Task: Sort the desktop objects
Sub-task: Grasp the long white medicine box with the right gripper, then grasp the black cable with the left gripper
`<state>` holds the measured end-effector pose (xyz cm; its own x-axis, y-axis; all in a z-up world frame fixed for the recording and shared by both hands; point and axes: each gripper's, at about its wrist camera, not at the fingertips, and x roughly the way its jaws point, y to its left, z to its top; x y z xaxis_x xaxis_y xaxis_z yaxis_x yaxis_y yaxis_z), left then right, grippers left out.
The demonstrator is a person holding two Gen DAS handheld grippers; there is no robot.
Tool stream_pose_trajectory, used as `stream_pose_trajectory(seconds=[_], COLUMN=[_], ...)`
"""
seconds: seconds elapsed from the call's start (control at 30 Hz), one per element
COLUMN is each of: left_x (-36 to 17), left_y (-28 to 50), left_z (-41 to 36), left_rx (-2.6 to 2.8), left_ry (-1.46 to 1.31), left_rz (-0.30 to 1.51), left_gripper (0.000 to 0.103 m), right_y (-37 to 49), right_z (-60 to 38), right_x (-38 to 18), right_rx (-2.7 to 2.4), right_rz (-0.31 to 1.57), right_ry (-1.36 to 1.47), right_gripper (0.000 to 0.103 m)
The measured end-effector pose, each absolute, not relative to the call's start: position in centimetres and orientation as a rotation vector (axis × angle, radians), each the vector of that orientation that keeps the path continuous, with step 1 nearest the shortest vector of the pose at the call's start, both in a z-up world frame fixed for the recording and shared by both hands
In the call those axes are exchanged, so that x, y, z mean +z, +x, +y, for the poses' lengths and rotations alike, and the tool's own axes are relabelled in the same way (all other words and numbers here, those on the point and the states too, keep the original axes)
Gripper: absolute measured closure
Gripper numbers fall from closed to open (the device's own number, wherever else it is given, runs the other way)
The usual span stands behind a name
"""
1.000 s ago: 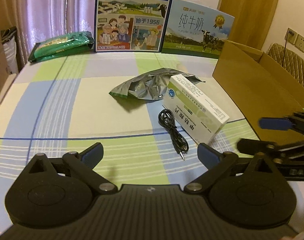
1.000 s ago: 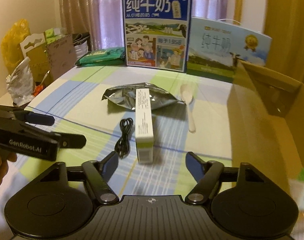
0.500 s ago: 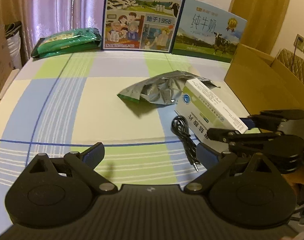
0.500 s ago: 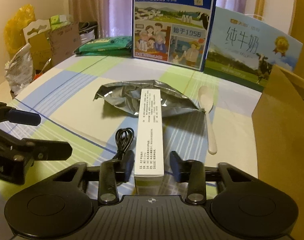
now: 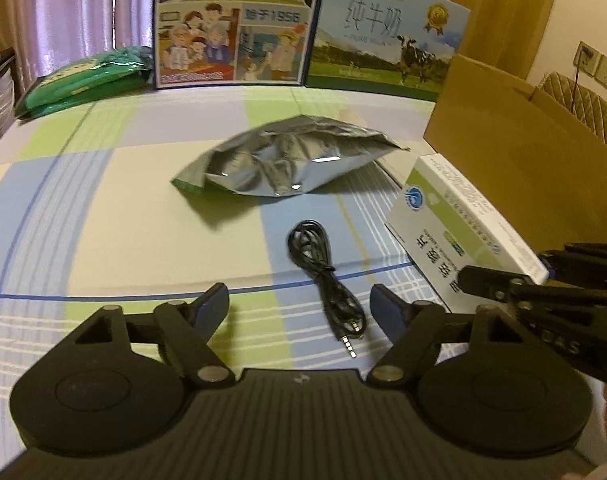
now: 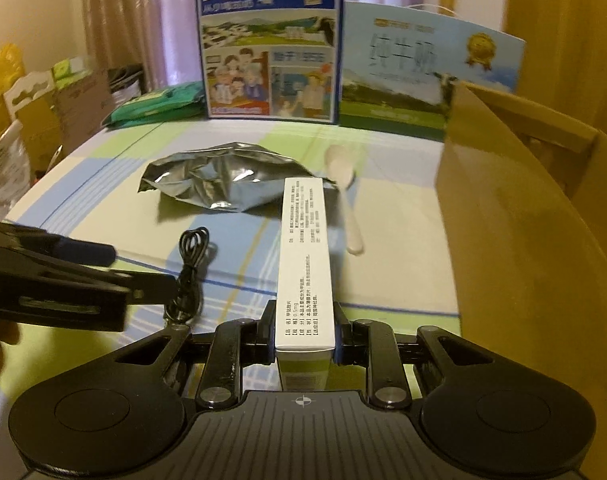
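on the checked cloth | right gripper [image 6: 303, 336] jaws pinching medicine box [image 6: 305, 264] | left gripper [image 5: 299, 306] jaws spread | cardboard box [image 6: 515, 216] contents hidden

White-green medicine box [image 6: 305, 280] clamped lengthwise, beside coiled black cable [image 6: 189, 268].

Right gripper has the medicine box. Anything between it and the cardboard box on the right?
Nothing visible does. The right gripper is shut on the medicine box, and the tablecloth toward the cardboard box is bare. The spoon lies farther back, clear of that path.
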<state>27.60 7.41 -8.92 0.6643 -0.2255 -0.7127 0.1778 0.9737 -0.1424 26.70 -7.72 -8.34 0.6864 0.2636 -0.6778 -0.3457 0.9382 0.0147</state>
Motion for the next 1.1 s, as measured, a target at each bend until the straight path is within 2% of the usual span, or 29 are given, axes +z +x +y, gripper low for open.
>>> stream_pose_trajectory(seconds=[0.17, 0.4, 0.53, 0.8, 1.1], left_x=[-9.8, -10.5, -10.5, -9.9, -8.8], left_y=[28.4, 29.1, 29.0, 27.0, 20.9], left_z=[6.0, 4.8, 5.0, 4.9, 3.7], left_rx=[-0.229, -0.234, -0.239, -0.288, -0.327], left_ry=[-0.064, -0.022, -0.019, -0.010, 0.038], left_rz=[0.795, 0.809, 0.816, 0.863, 0.904], left_gripper=[0.055, 0.067, 0.085, 0.087, 0.087], right_y=[26.1, 25.9, 25.7, 23.9, 19.0], right_z=[-8.3, -8.6, -8.4, -8.4, -9.0], right_x=[-8.2, -8.2, -8.3, -7.4, -6.3], right_rx=[0.337, 0.333, 0.328, 0.337, 0.334], right_rz=[0.738, 0.734, 0.734, 0.752, 0.781], right_ry=[-0.115, -0.117, -0.120, -0.122, -0.093], right_gripper=[0.082, 0.081, 0.082, 0.082, 0.082])
